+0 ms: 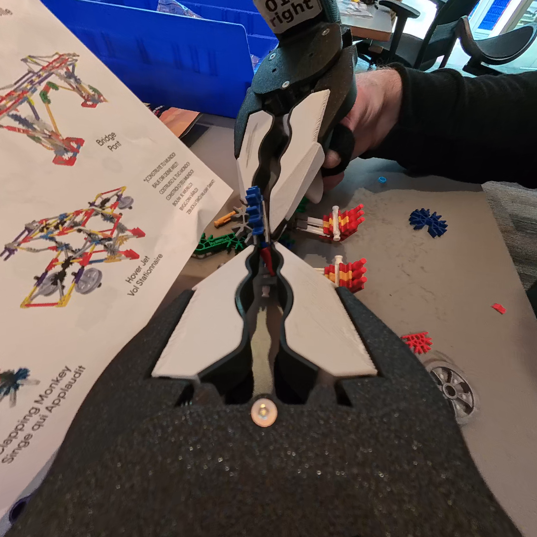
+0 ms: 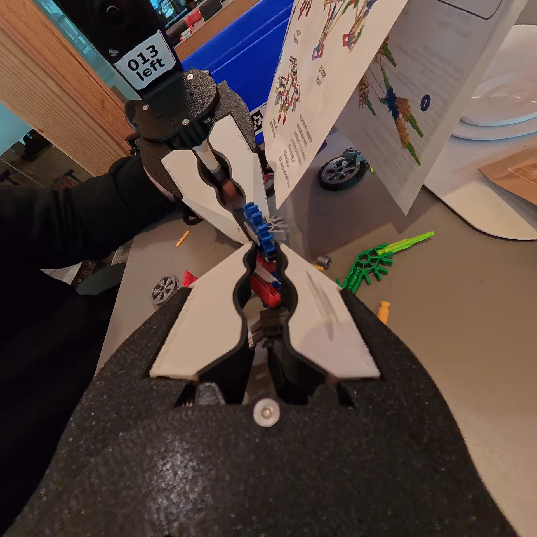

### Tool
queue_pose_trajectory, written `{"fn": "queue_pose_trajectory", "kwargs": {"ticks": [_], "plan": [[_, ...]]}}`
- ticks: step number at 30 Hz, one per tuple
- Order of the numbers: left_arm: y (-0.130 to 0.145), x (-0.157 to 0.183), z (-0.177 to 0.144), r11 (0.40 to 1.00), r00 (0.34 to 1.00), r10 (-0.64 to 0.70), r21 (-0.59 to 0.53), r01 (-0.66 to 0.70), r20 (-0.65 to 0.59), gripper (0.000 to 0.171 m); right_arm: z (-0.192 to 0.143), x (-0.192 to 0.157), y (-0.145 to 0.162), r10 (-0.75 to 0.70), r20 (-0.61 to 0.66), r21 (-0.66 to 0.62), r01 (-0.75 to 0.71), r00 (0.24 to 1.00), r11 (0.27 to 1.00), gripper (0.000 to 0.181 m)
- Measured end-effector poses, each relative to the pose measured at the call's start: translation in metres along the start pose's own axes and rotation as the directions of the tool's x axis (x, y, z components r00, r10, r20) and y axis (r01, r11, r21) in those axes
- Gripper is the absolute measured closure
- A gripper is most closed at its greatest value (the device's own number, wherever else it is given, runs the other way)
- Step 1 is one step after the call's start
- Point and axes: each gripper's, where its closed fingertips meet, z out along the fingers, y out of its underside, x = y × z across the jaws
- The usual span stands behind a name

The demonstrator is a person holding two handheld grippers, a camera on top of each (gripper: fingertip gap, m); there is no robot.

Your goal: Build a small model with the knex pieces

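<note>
My left gripper (image 1: 263, 247) and right gripper (image 2: 266, 247) meet tip to tip above the grey table (image 1: 406, 261), both shut on one small assembly of plastic construction pieces. In the left wrist view a red piece (image 1: 266, 260) and a white rod end sit between my left fingers, and the right gripper (image 1: 266, 229) comes down from above, clamped on a blue connector (image 1: 253, 210) with a grey snowflake connector (image 1: 241, 224) beside it. In the right wrist view red and blue pieces (image 2: 265, 290) sit between my right fingers, and the left gripper (image 2: 250, 236) holds a white rod (image 2: 211, 162).
A printed instruction sheet (image 1: 87, 203) stands at the left before a blue bin (image 1: 174, 58). Loose parts lie on the table: red-yellow stacks (image 1: 345, 220), a blue connector (image 1: 427, 222), a red connector (image 1: 417, 343), a grey wheel (image 1: 453, 389), a green connector (image 2: 369, 264). My two grippers' fingertips are within a few centimetres of each other.
</note>
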Motion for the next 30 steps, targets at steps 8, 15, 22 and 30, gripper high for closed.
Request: {"fn": "queue_pose_trajectory", "kwargs": {"ticks": [8,15,22,30], "plan": [[0.0005,0.0017,0.0015,0.999,0.999,0.049,-0.005,-0.049,-0.001,0.167,0.0004,0.0001,0.0,0.033,0.026,-0.007,-0.033,0.999,0.999,0.17],[0.0008,0.0024,0.0024,0.996,0.996,0.084,-0.006,-0.084,-0.002,0.168,0.0008,0.0,0.0004,0.048,0.04,-0.015,-0.048,0.998,0.999,0.171],[0.0014,0.0032,0.0031,0.995,0.995,0.096,-0.009,-0.096,-0.008,0.168,0.0011,-0.0003,0.0003,0.065,0.057,-0.022,-0.064,0.996,0.998,0.172],[0.0018,0.003,0.0033,0.996,0.995,0.091,-0.013,-0.092,-0.028,0.169,0.0022,0.0004,-0.0008,0.086,0.067,-0.026,-0.084,0.994,0.996,0.173]]}}
